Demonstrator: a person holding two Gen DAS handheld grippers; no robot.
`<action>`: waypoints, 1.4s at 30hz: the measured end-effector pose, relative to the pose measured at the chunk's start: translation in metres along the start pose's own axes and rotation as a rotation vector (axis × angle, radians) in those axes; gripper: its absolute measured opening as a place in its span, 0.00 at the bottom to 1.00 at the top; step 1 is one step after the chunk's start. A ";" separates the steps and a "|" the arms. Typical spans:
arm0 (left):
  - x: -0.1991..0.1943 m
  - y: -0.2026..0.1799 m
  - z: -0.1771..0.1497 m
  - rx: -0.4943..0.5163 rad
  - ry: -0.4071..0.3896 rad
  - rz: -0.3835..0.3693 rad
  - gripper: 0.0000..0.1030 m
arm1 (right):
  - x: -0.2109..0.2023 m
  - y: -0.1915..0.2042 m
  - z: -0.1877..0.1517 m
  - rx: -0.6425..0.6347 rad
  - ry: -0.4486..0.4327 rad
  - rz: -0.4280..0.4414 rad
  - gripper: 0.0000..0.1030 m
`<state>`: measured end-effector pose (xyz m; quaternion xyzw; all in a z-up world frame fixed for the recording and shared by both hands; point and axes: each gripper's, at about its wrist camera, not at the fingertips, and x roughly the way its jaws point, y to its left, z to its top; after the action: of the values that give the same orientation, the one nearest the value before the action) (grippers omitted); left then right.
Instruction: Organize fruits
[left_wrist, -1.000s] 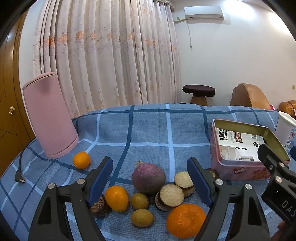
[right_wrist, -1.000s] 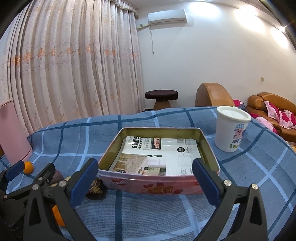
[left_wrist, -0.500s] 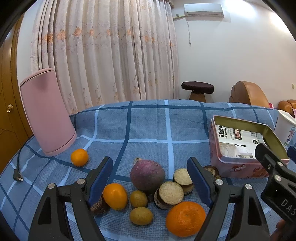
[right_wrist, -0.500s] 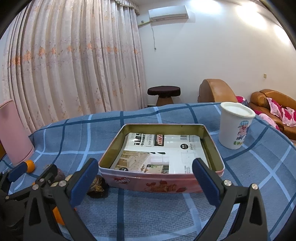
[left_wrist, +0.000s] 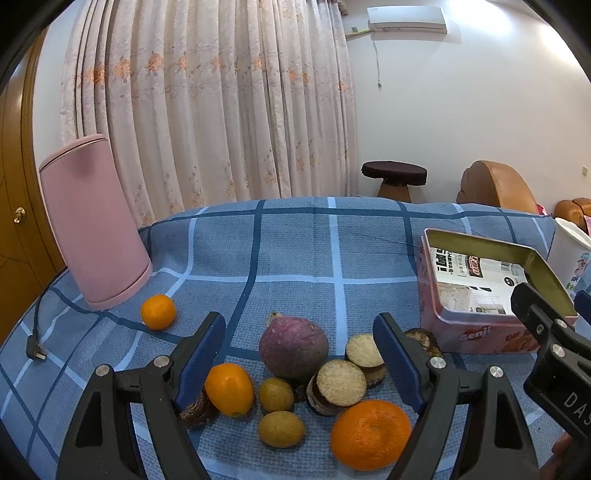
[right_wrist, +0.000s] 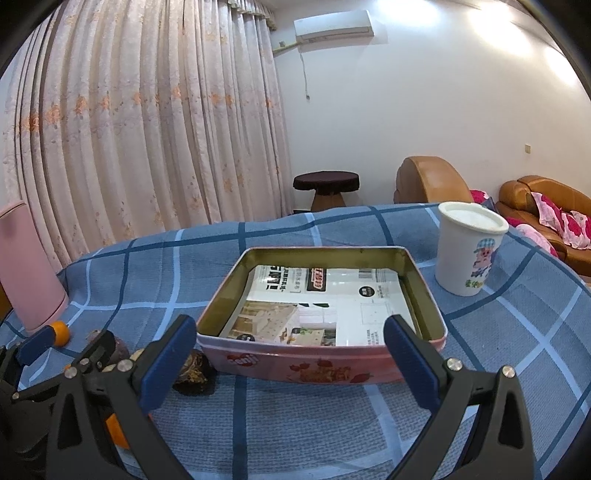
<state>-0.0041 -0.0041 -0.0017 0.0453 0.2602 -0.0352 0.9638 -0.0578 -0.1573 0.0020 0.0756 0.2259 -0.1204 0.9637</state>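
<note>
My left gripper (left_wrist: 299, 354) stands open above a cluster of produce on the blue checked cloth: a purple round root (left_wrist: 293, 345), a small orange (left_wrist: 229, 384), a big orange (left_wrist: 370, 434), two brownish round fruits (left_wrist: 280, 428), and cut dark-skinned halves (left_wrist: 341, 382). Another orange (left_wrist: 158, 311) lies apart near the pink cylinder. The pink tin box (right_wrist: 321, 317), lined with printed paper, sits right in front of my right gripper (right_wrist: 291, 354), which is open and holds nothing. A dark fruit (right_wrist: 194, 373) lies by the tin's left corner.
A tall pink cylinder (left_wrist: 92, 221) with a black cable and plug (left_wrist: 35, 350) stands at the left. A white cartoon cup (right_wrist: 469, 247) is right of the tin. Curtains, a stool and sofas lie beyond the table's far edge.
Both views have shifted slightly: the scene sits a little lower and nearer in each. Both grippers stay open and no fruit has moved.
</note>
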 end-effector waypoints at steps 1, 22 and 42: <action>0.000 0.000 0.000 -0.001 0.001 0.000 0.81 | 0.000 0.000 0.000 0.002 0.000 0.001 1.00; 0.007 0.024 0.006 0.027 0.078 -0.015 0.81 | 0.011 0.001 -0.005 0.008 0.133 0.154 0.91; -0.023 0.069 -0.019 0.005 0.173 -0.169 0.72 | 0.017 0.071 -0.043 -0.246 0.395 0.596 0.55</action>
<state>-0.0269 0.0676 -0.0019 0.0284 0.3450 -0.1128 0.9314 -0.0420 -0.0845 -0.0372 0.0437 0.3880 0.2103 0.8963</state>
